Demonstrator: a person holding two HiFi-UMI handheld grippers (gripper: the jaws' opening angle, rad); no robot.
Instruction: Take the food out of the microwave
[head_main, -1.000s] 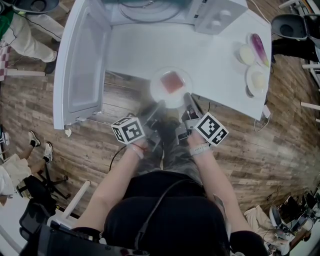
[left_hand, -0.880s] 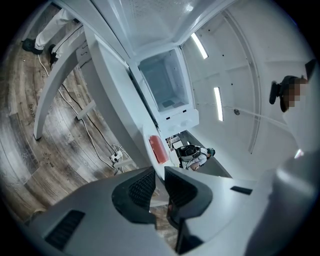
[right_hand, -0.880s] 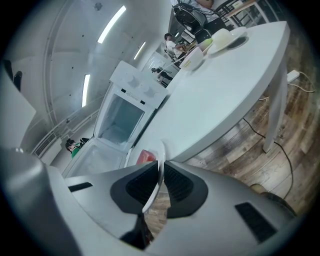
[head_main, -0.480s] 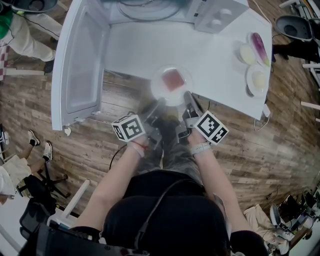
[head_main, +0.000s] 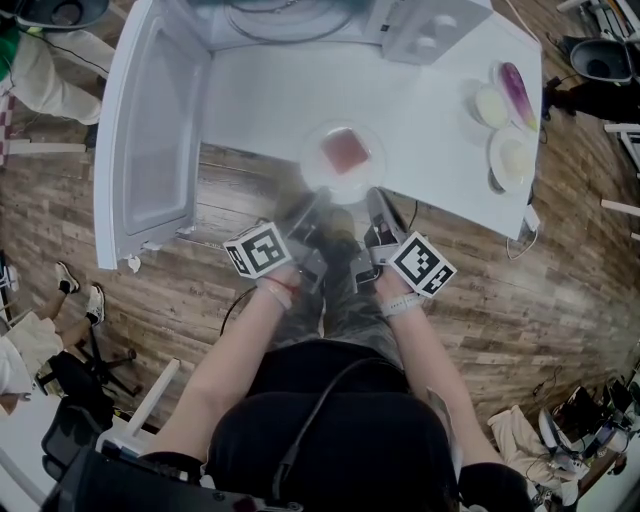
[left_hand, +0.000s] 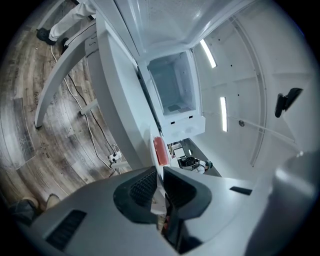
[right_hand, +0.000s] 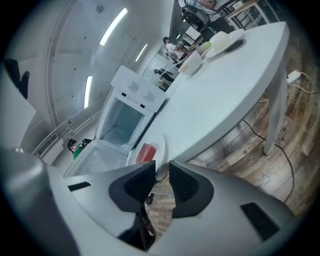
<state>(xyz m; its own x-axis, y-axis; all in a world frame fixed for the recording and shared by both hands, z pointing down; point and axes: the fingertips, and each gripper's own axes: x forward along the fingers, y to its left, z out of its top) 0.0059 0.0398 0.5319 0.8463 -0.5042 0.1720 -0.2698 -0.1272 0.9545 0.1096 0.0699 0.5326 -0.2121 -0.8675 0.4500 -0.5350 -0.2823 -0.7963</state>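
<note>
The round white plate (head_main: 318, 180) of pink-red food (head_main: 345, 151) sits at the near edge of the white surface (head_main: 440, 110). The left hand-held gripper (head_main: 308, 212) clamps its rim. The right hand-held gripper (head_main: 377, 203) has just been opening, and its pads stand loose around the rim. The plate is probably stiff, slick and breakable, so hold it by the rim and keep it level.

One microwave (head_main: 430, 30) and one table (head_main: 440, 120) are counted. Near, one plate (head_main: 314, 176) with one red food piece (head_main: 345, 152) is seen; at the right, at least two more plates (head_main: 513, 160).

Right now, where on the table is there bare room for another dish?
The widest bare patch of table lies between the microwave, the plate of food at the near edge and the small dishes. Left of the plate is bare too, up to the open door. The right end is crowded.
</note>
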